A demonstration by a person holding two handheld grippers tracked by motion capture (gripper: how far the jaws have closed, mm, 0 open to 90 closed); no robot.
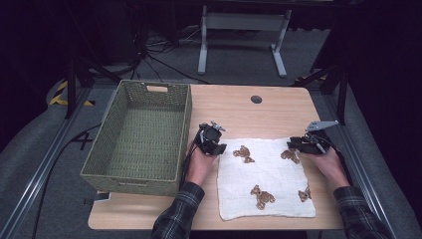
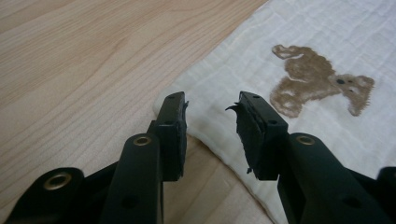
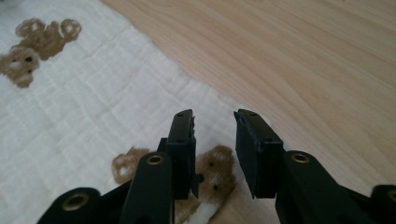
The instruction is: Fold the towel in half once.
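Two grippers sit at the far corners of a white cloth (image 1: 266, 177) printed with brown bears, which lies spread flat on the wooden worktop (image 1: 239, 107) in the lower middle of the high view, to the right of an empty green woven basket (image 1: 142, 134). The left gripper (image 1: 215, 144) is at the cloth's upper left corner and the right gripper (image 1: 303, 144) at its upper right corner, each in one of the person's hands, with plaid sleeves coming in from the bottom edge. In the left gripper view the jaws stand apart with a clear gap, nothing between the pads, and the cloth's corner and hem lie on the wood just ahead of them, a bear print (image 2: 322, 79) off to the upper right. In the right gripper view the jaws are likewise parted and empty, hovering over the cloth's edge with a bear print (image 3: 212, 175) right under them. To my eye the cloth looks laid out and let go, probably ready for folding and then the basket. The risk from here is in any regrasp: the muslin is thin and lies flush on the wood, so a pad could slide over the hem and close on nothing, or catch only part of the corner and drag the sheet askew. If one side bites before the other, the cloth would wrinkle or skew toward that hand.
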